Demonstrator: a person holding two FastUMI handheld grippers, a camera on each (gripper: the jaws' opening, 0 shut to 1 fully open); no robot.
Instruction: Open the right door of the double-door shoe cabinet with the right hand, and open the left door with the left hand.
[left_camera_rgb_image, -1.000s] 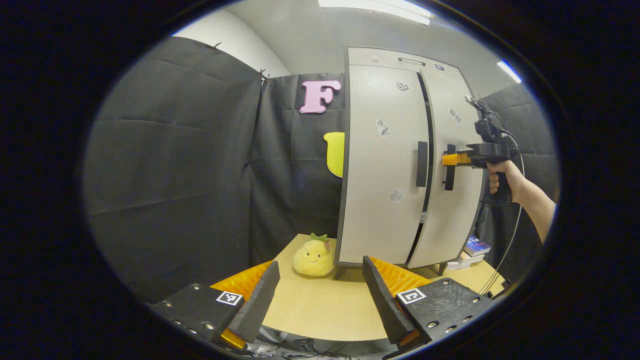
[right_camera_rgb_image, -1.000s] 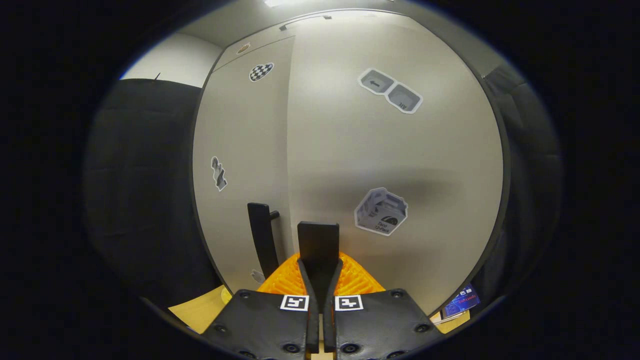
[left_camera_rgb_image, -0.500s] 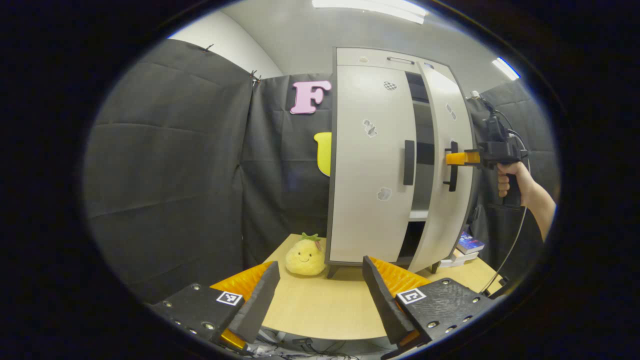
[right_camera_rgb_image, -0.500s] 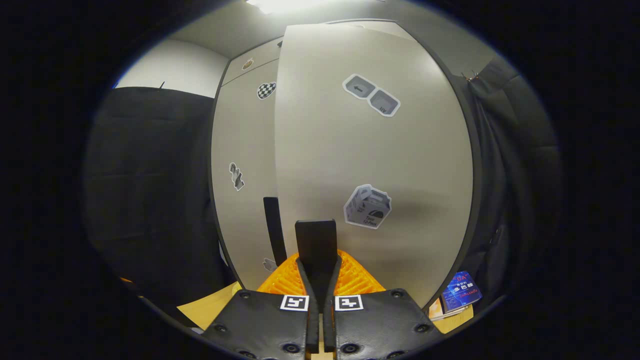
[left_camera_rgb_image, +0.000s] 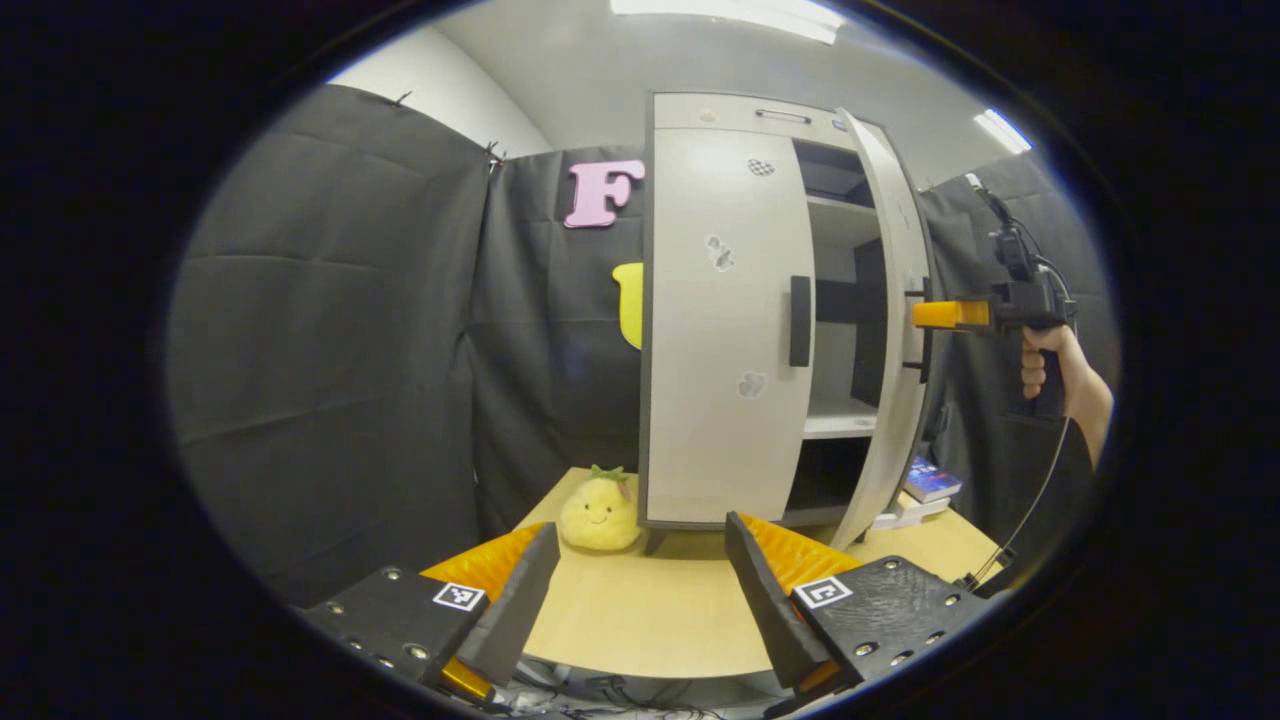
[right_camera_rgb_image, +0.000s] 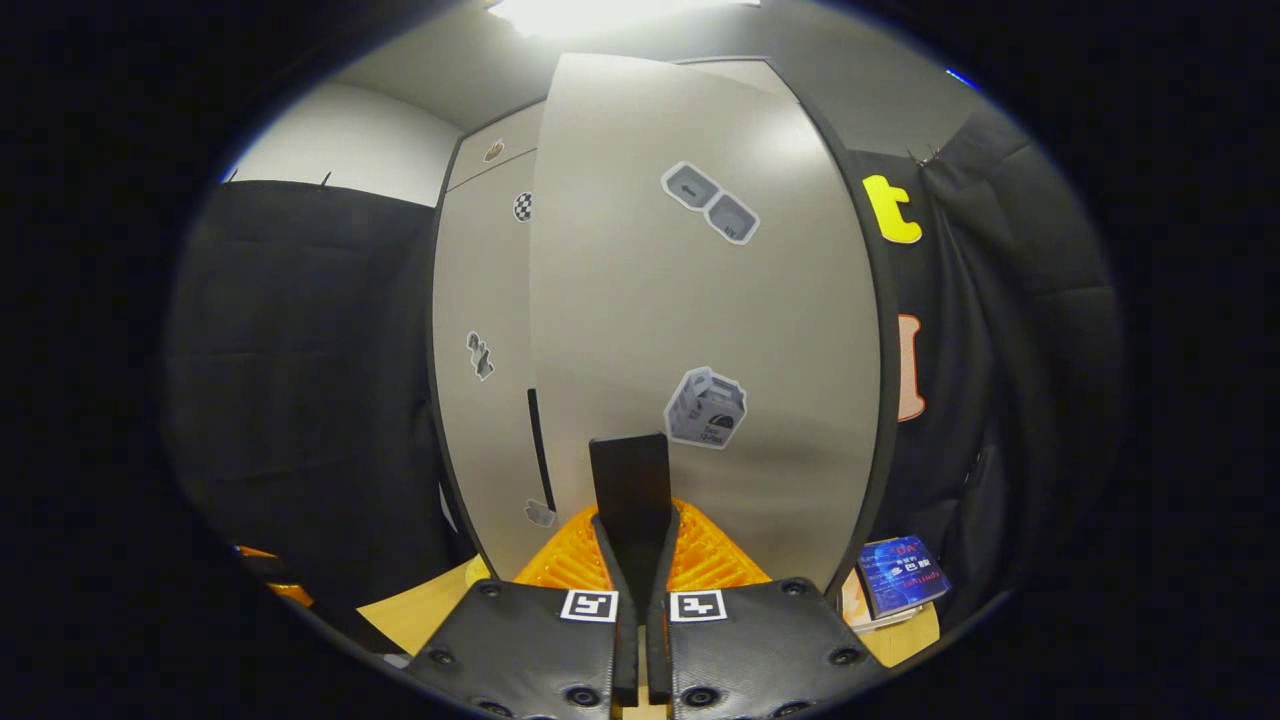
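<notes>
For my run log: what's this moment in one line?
right gripper: shut on right door handle | right door: partly open | left gripper: open | left door: closed

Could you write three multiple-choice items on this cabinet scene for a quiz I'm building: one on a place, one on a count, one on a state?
1. Where does the pineapple plush toy sit?
A. On the table by the shoe cabinet's left foot
B. On a cabinet shelf
C. On top of the cabinet

2. How many stickers show on the left door in the left gripper view?
A. One
B. Three
C. Six

3. What state is the right door in?
A. Fully shut
B. Swung partly open
C. Taken off its hinges

Answers:
1 A: it rests on the table beside the shoe cabinet.
2 B: three marks run down the panel.
3 B: the shelves show behind it while the right gripper pinches the right door handle; the left gripper is open.
</notes>
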